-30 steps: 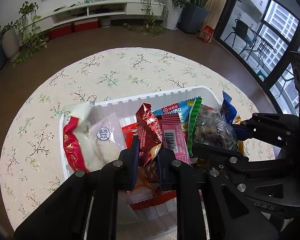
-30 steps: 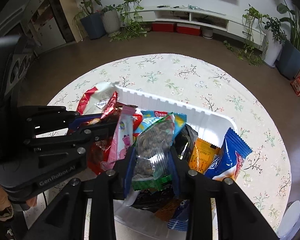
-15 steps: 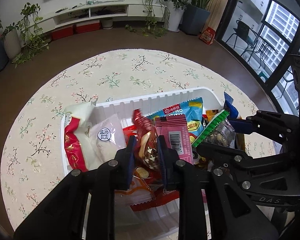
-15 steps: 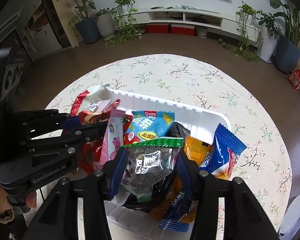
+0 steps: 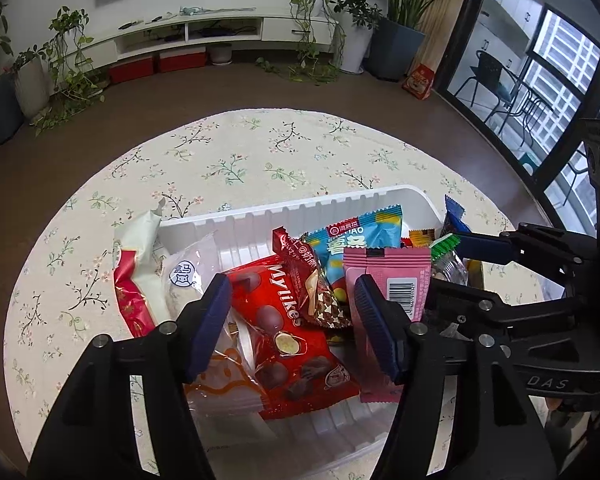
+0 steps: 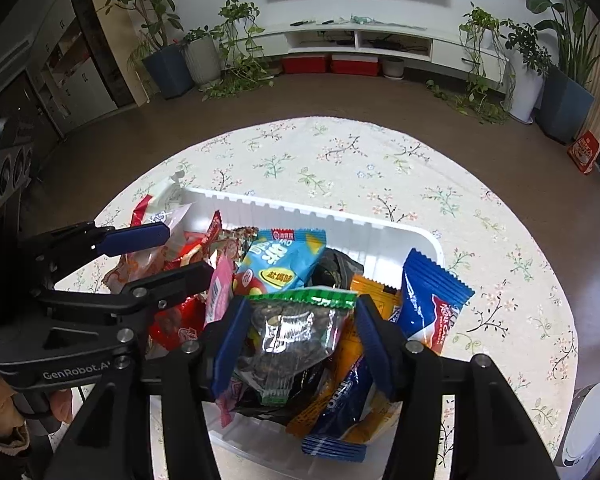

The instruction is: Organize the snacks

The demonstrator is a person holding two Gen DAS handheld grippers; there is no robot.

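Observation:
A white tray (image 5: pixel 340 204) on the round table holds several snack packets. My left gripper (image 5: pixel 290 292) hangs over its left half and its jaws are opening. A dark red starred packet (image 5: pixel 312 276) lies loose between them on a red Mylikes bag (image 5: pixel 276 320), with a pink packet (image 5: pixel 396 276) beside the right finger. My right gripper (image 6: pixel 302 312) is over the right half of the tray (image 6: pixel 300 208), its jaws also opening. A clear seed packet with a green top (image 6: pixel 296 332) lies flat between its pads, which do not press on it.
The floral tablecloth (image 5: pixel 240 152) reaches well beyond the tray. A blue packet (image 6: pixel 432 300) leans on the tray's right end and a red-and-white bag (image 5: pixel 136 272) hangs over its left end. A white round object (image 6: pixel 588 420) sits near the table's right edge. Potted plants line the far wall.
Both grippers went from shut to open. The dark red packet dropped out of the left jaws onto the red bag. The seed packet tipped from upright to flat between the right fingers.

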